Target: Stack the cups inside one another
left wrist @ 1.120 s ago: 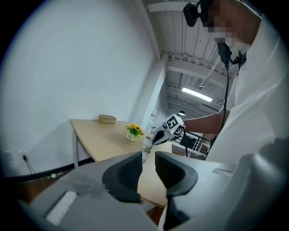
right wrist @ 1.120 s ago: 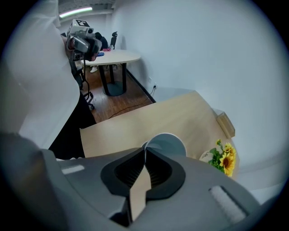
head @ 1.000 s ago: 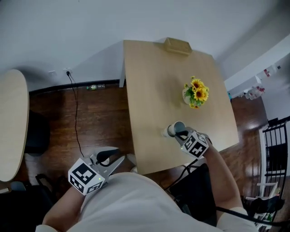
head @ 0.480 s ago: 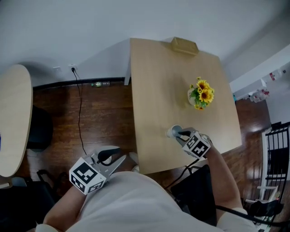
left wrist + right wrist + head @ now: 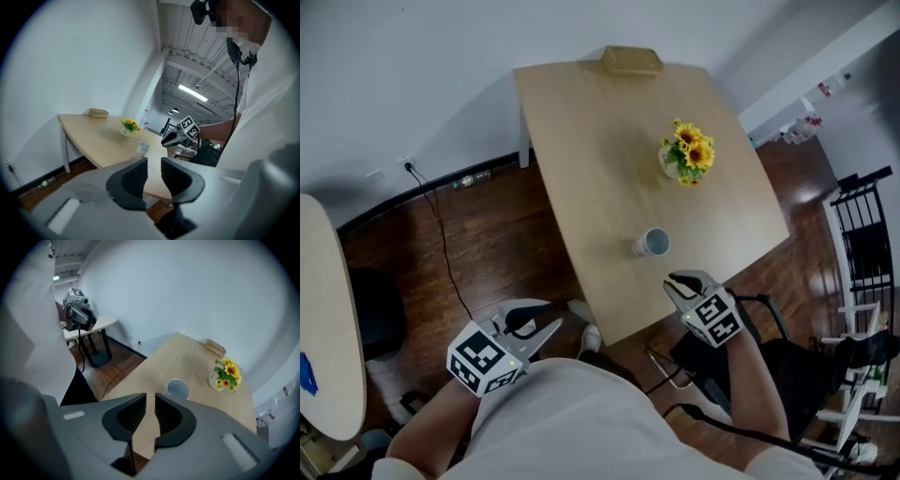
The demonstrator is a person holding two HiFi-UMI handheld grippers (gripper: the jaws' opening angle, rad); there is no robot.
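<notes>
Standing on the counter [image 5: 581, 141], the cup [image 5: 654, 243] is near the right gripper [image 5: 682, 281], whose empty fingers, slightly apart, have just been closing. The left gripper [image 5: 542, 319] has its fingers spread, empty.

R gripper [image 5: 150, 399] jaws just narrowing, nothing btwn, cup [image 5: 178, 389] upright on table [image 5: 185, 357] (sunflowers [image 5: 227, 372] nearby)

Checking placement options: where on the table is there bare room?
The left half of the table, between the box and the cup, is bare. The right side holds the sunflower vase; the right gripper hangs near the front edge.
</notes>
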